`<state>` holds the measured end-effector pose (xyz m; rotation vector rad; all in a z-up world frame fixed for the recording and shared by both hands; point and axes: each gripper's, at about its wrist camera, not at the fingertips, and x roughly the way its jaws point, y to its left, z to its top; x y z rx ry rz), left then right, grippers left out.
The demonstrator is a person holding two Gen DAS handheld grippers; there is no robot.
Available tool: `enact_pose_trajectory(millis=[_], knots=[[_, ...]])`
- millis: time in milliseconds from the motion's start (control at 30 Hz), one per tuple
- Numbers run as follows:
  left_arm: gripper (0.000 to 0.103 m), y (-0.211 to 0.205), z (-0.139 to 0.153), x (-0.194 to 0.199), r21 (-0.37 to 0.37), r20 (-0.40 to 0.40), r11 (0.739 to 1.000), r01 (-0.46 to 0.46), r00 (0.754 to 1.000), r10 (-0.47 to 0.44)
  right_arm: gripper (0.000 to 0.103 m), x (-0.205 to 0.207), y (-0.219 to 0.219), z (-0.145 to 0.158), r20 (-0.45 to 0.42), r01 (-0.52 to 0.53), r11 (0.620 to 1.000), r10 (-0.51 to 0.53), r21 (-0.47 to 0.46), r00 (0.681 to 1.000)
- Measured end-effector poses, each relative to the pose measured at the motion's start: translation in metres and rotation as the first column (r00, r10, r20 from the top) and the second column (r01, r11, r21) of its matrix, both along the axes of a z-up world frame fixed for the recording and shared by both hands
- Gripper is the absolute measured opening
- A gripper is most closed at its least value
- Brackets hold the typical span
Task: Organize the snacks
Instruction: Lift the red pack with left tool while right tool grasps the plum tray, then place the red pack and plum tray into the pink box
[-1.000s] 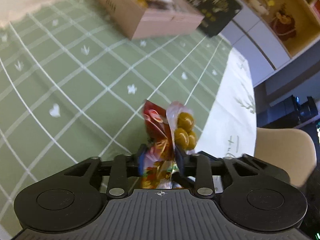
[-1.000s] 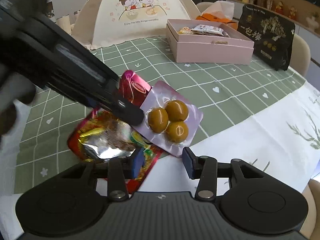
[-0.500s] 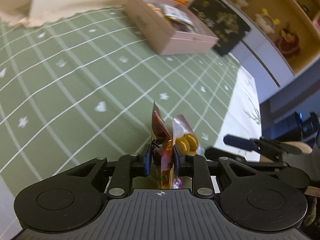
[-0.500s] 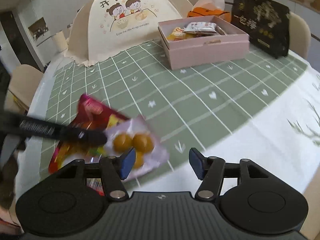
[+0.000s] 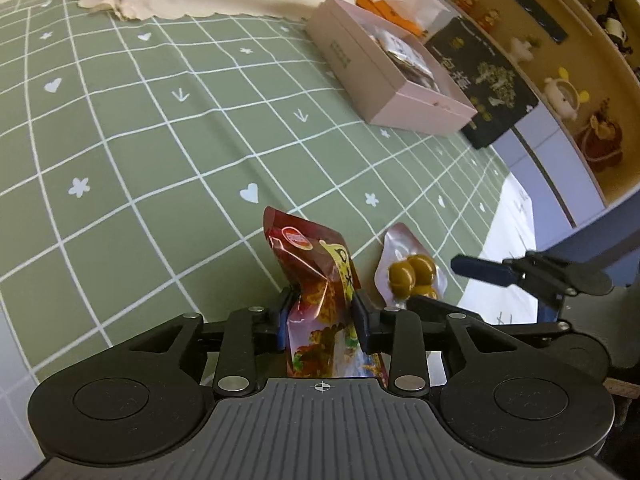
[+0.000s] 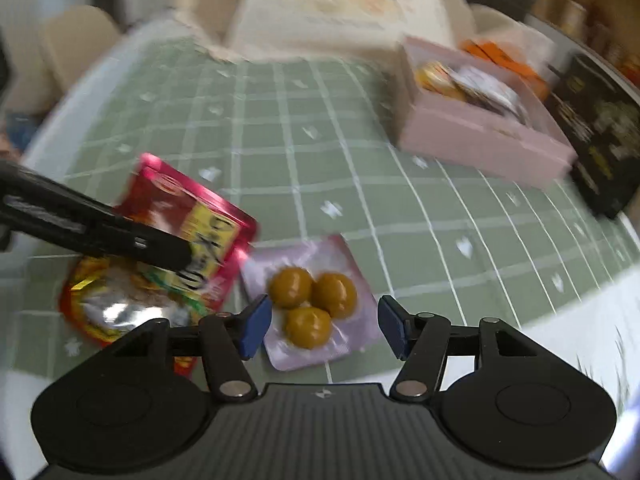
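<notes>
My left gripper is shut on a red snack pouch, held upright above the green checked tablecloth. The pouch shows in the right wrist view with the left fingers across it. A clear pack of three brown balls lies on the cloth just right of the pouch. My right gripper is open, its jaws either side of that pack. A pink box holding several snacks stands at the far right, also in the right wrist view.
A second red and silver packet lies under the held pouch. A black bag stands behind the pink box. A cream food cover sits at the table's far side. White cloth hangs at the right edge.
The clear pack, earlier pinched with the pouch in my left gripper, now lies on the cloth. My right gripper has come down around it. The left gripper keeps the pouch.
</notes>
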<state>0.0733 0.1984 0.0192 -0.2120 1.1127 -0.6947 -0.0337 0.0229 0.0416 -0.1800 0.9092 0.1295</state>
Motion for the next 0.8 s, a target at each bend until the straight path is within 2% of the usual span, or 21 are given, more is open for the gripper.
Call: enact_pose_trajectory(millis=[67, 133, 167, 200, 300, 367, 467, 567, 633, 800], knots=[[0.034, 0.0, 0.0, -0.002, 0.001, -0.023, 0.999, -0.046, 0.999, 0.046, 0.06, 0.009, -0.003, -0.008, -0.007, -0.056, 0.998, 0.056, -0.008, 0.998], [0.033, -0.001, 0.003, -0.008, 0.018, -0.058, 0.993, -0.118, 0.991, 0.119, 0.067, 0.018, -0.015, -0.015, -0.009, -0.086, 0.996, 0.087, 0.037, 0.996], [0.032, -0.005, 0.004, -0.012, 0.033, -0.065, 0.989, -0.146, 0.987, 0.147, 0.066, 0.021, -0.02, -0.014, -0.019, -0.103, 0.992, 0.104, 0.068, 0.994], [0.032, -0.01, 0.006, -0.019, 0.052, -0.066, 0.986, -0.156, 0.985, 0.159, 0.061, 0.023, -0.027, -0.014, -0.035, -0.128, 0.987, 0.132, 0.098, 0.991], [0.033, -0.029, 0.008, -0.038, 0.096, -0.077, 0.984, -0.152, 0.984, 0.16, 0.059, 0.019, -0.04, -0.013, -0.03, -0.187, 0.978, 0.19, 0.091, 0.981], [0.033, -0.036, 0.008, -0.051, 0.108, -0.088, 0.976, -0.19, 0.976, 0.2, 0.059, 0.015, -0.049, -0.014, -0.026, -0.234, 0.966, 0.238, 0.111, 0.971], [0.033, -0.041, 0.006, -0.073, 0.091, -0.089, 0.943, -0.319, 0.941, 0.326, 0.06, 0.01, -0.062, -0.014, -0.02, -0.298, 0.946, 0.303, 0.127, 0.953], [0.032, -0.039, 0.003, -0.087, 0.066, -0.098, 0.9, -0.431, 0.895, 0.436, 0.06, 0.013, -0.073, -0.013, -0.036, -0.299, 0.942, 0.308, 0.153, 0.951], [0.031, -0.041, 0.006, -0.092, 0.087, -0.086, 0.872, -0.481, 0.869, 0.488, 0.06, 0.012, -0.076, -0.012, -0.045, -0.301, 0.935, 0.314, 0.187, 0.948], [0.028, -0.045, 0.024, -0.098, 0.162, 0.008, 0.839, -0.519, 0.851, 0.525, 0.059, 0.01, -0.065, -0.012, -0.043, -0.334, 0.924, 0.347, 0.187, 0.937]])
